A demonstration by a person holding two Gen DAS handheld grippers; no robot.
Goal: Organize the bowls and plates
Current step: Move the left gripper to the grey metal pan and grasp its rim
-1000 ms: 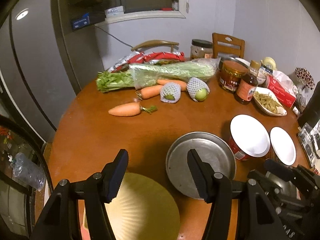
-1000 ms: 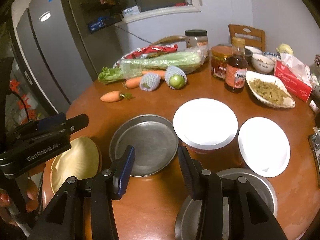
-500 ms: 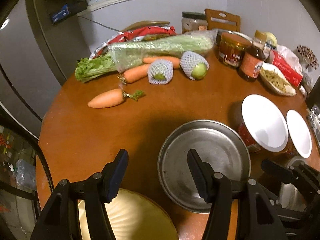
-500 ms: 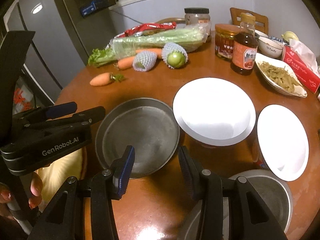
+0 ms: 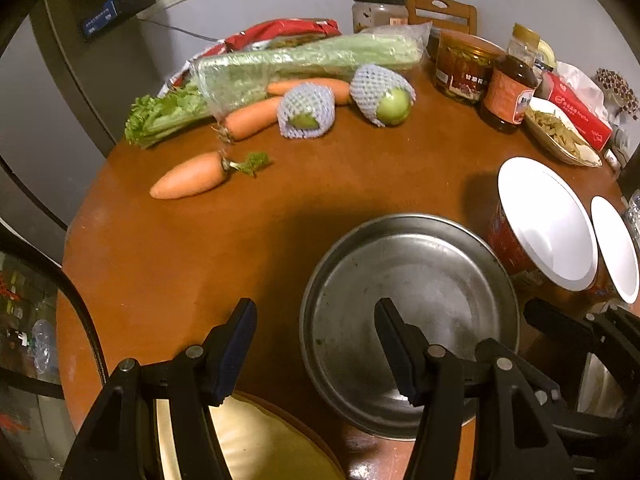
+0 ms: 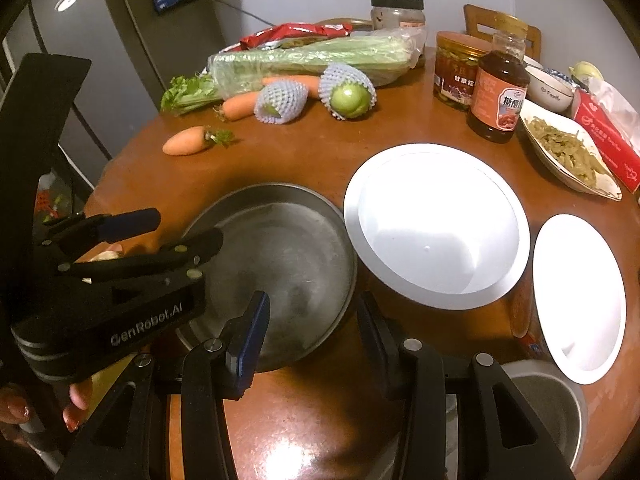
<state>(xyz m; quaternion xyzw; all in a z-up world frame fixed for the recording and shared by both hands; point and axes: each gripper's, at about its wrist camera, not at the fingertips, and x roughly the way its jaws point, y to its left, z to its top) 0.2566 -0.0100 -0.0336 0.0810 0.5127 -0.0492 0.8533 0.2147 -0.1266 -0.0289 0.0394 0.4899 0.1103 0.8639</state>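
The right wrist view shows things the left one misses: a person's hand [image 6: 76, 400] with painted nails holding the left gripper's handle, a small white bowl [image 6: 550, 90] behind the sauce bottle [image 6: 498, 94], and a second metal pan [image 6: 548, 404] at the near right edge of the round wooden table [image 6: 320, 160]. The left wrist view shows more of the yellow plate [image 5: 256, 444], which sits at the near edge right under the left gripper [image 5: 312, 320]. The big metal pan [image 5: 408, 292] has nothing in it. Next to it, a large white plate [image 6: 436, 224] rests on top of a red tub [image 5: 510, 240], and a smaller white plate [image 6: 580, 296] lies just past it to the right. A long white dish [image 6: 572, 152] holds greenish food strips. A jar [image 6: 454, 70] with a red label stands beside the bottle. Carrots [image 5: 188, 178], celery in a bag [image 5: 304, 60] and two green fruits in foam nets [image 6: 352, 92] lie at the far side. The left gripper has its fingers wide apart, one over bare table and one over the pan's inside, holding nothing. The right gripper [image 6: 312, 320] points at the near rim of the same pan, fingers apart too, with nothing between them.
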